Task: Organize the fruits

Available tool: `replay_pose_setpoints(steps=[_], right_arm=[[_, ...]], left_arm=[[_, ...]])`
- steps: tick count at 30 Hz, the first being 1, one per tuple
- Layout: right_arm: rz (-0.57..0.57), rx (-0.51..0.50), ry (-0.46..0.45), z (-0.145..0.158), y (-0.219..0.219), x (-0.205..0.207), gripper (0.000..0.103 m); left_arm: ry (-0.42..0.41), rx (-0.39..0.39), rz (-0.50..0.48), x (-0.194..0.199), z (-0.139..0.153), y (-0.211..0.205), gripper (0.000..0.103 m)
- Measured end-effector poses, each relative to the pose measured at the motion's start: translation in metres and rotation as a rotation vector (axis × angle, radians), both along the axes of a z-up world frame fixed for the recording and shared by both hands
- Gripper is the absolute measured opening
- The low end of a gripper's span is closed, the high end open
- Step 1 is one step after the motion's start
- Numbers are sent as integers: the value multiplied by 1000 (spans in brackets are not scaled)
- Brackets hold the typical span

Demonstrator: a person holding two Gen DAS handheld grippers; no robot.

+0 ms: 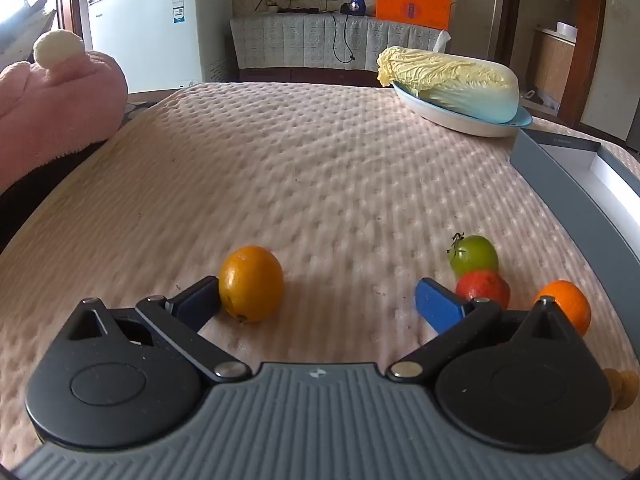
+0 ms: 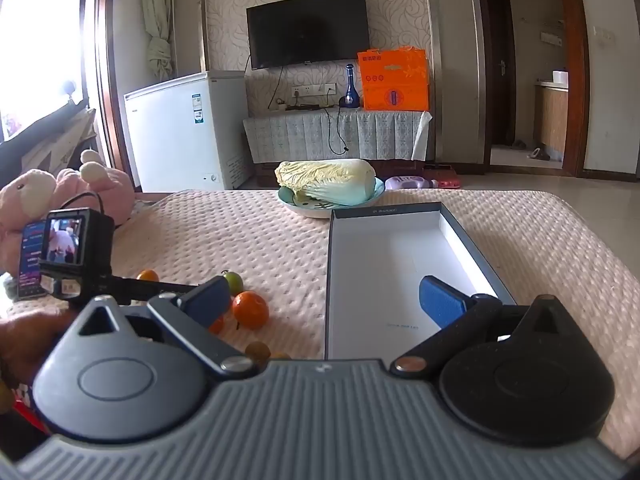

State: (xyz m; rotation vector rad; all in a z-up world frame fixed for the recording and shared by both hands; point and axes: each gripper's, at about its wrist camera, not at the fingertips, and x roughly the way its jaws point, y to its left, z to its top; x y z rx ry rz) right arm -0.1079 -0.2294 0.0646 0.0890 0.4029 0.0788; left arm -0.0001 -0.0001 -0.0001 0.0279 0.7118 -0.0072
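Observation:
My left gripper (image 1: 316, 300) is open and low over the pink quilted cloth (image 1: 304, 168). Its left finger touches a yellow-orange fruit (image 1: 251, 283) that lies between the jaws, near the left one. By its right finger lie a red fruit (image 1: 485, 287), a green tomato (image 1: 474, 255) and an orange (image 1: 568, 305). My right gripper (image 2: 326, 300) is open and empty over the near end of an empty grey box (image 2: 384, 264) with a white inside. The orange (image 2: 250, 309) and green tomato (image 2: 233, 281) show left of that box.
A napa cabbage (image 1: 452, 80) lies on a pale blue plate (image 1: 460, 120) at the far right of the table. A pink plush toy (image 1: 56, 96) sits at the far left. Small brown fruits (image 2: 257, 351) lie near the table's front edge.

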Motion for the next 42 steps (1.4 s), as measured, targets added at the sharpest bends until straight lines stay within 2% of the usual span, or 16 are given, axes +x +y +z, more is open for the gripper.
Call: replay_pose_setpoints(steps=[3,6,7,9,12,14,17,22,25,28,30,32,35,38,42], right_arm=[[26,8,5,-1,-1,-3,103],[59,-2,33,-5,0,0,103],[71,-6,38,-6,0,-2,103],[90,-28,54,-10,2,-1,103],[76,-128,63,-15,10,2,103],[37,-224,98,-22,14,10,103],[21,-300,147,-34,16,21,103],[-45,-417,179,-48,12,34,103],[-88,-349,232,-47,-7,39,103],[-241,-331,268,-46,-29,41,103],[-279,-302,272,-44,-40,38,95],[-214,-217,199,-36,-43,28,94],[-18,-69,68,-23,-34,7,94],[127,-78,77,-26,-13,7,92],[209,-188,193,-43,13,22,57]], left_arm=[[7,17,-4,1,1,-1,103],[-62,96,-6,-2,17,-2,103],[-86,98,-17,-8,23,-3,103],[-81,61,-38,-18,32,-3,103],[-37,-17,-69,-35,44,-1,103],[-65,-43,-101,-63,51,-1,103],[-63,-17,-178,-100,56,-7,103],[31,-27,-330,-146,47,-11,103],[42,-46,-376,-158,46,-11,103],[99,-22,-369,-152,40,-9,103],[111,-10,-354,-149,38,-5,103],[123,9,-328,-143,33,-5,100],[150,19,-274,-127,26,-4,99],[132,53,-247,-116,22,-4,99],[70,152,-213,-92,21,-5,100]])
